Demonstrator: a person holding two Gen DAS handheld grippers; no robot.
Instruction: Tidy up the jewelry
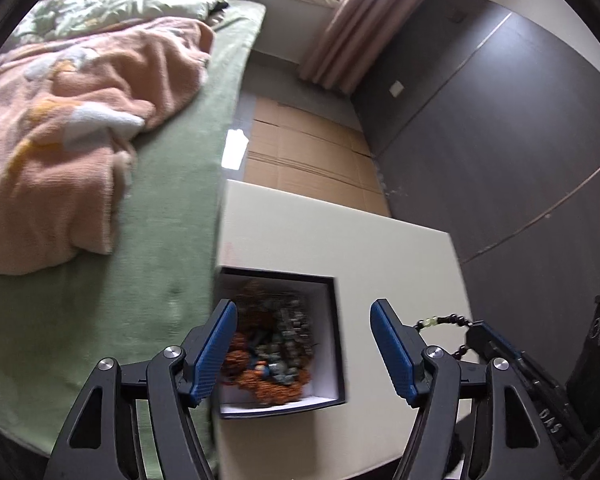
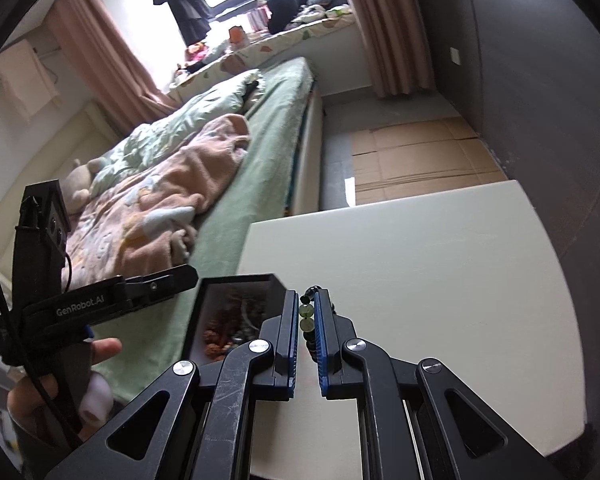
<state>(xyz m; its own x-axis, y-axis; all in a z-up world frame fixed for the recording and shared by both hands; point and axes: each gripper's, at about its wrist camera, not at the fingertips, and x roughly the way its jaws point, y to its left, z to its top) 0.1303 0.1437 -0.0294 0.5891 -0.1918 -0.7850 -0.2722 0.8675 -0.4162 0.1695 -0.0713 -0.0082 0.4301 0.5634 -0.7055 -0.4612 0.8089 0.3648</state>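
Your right tool is clamped on one beaded bracelet, your left tool gapes above the box, whose tangled pile remains unsorted.

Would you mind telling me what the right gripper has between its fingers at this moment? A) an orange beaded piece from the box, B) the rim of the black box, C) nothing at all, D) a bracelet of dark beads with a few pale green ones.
D: in the right wrist view the right gripper is closed on the bead bracelet, dark beads with pale green ones, beside the black box.
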